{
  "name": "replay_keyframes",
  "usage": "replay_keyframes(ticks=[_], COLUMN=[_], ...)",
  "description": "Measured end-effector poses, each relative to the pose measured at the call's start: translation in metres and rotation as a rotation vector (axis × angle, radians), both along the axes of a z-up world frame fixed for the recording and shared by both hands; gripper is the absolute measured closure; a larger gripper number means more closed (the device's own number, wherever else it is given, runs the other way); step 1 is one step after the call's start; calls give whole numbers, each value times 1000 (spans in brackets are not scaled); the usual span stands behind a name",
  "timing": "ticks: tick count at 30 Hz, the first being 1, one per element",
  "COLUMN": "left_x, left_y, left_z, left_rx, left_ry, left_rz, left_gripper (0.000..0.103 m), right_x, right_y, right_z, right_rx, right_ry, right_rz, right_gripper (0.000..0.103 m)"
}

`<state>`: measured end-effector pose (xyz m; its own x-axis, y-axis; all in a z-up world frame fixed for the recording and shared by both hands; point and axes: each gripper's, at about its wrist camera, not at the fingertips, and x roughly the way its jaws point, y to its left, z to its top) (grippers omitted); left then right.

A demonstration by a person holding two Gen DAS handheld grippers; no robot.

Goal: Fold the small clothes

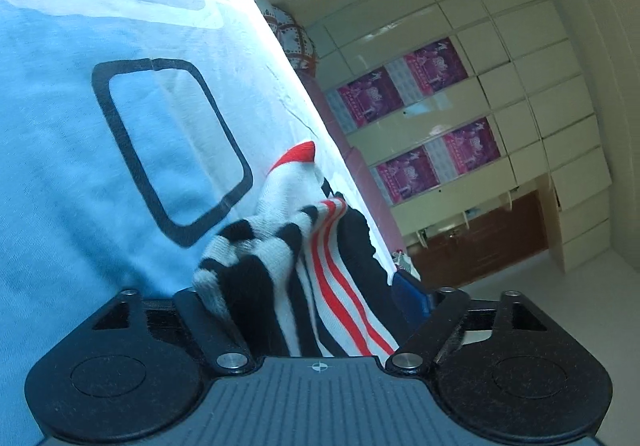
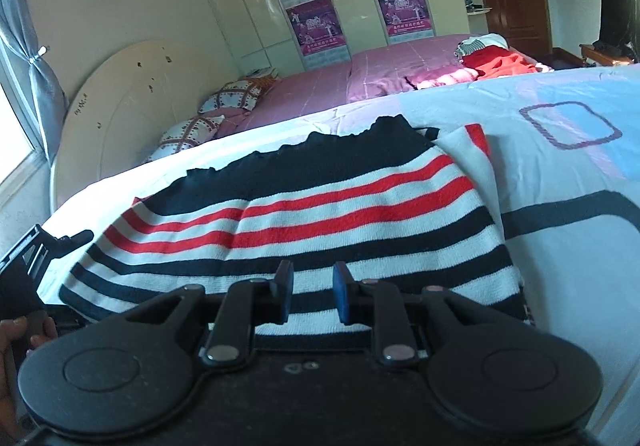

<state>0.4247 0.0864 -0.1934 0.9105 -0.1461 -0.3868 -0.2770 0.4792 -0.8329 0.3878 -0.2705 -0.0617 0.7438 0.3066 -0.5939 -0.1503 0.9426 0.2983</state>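
Bunched between the left claw (image 1: 316,310) fingers is a fold of the striped knit garment (image 2: 288,206), clamped there; the right claw (image 2: 313,296) hovers just above the same garment, parted with nothing between its pads. Most of the knit lies flat on the pale bedsheet (image 2: 560,246). It looks soft, light and floppy, so it will likely sag; hems and corners seem the surest holds

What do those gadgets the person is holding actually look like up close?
Both are matte black plastic. The left gripper has two round disc-shaped housings, angled link bars with silver rivets, a ribbed grey centre plate and a small crosshair mark. The right gripper has the same discs, bars and rivets, plus blue pads lining its jaws. No cables show.
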Motion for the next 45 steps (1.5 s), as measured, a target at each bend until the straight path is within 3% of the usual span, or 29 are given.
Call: replay_keyframes(ticks=[4,5,9,11,17,21,24,31,34,37,45], left_x=[0,-1,0,-3,-3,5,8,5,6,6,11], left_y=[1,4,17,23,23,29,30,35,37,39,43], left_z=[-11,-15,-25,-25,-33,-32,-32,-37,-39,-40,-42], left_rx=[34,32,-70,-147,-89,-90,-84,-71,-77,-75,-77], left_ry=[7,18,-6,-41,-52,-59,-64,-71,-73,-76,-75], left_rz=[45,57,48,36,-6,-39,-54,-69,-79,-88,-110], left_gripper=[62,76,83,84,85,84,84,84,84,84,84], right_x=[-3,-5,-6,-2,33,53,62,54,53,57,55], right_y=[8,10,25,34,67,87,100,121,124,124,125], right_z=[10,11,15,20,14,2,-14,-25,-15,-25,-27], right_rx=[-23,-23,-75,-95,-188,-207,-229,-377,-356,-328,-293], right_ry=[-3,1,16,13,30,48,110,53,46,86,87], right_rz=[-41,-53,-56,-56,1,35,59,76,78,48,-37], right_gripper=[79,79,79,79,85,89,92,93,96,97,97])
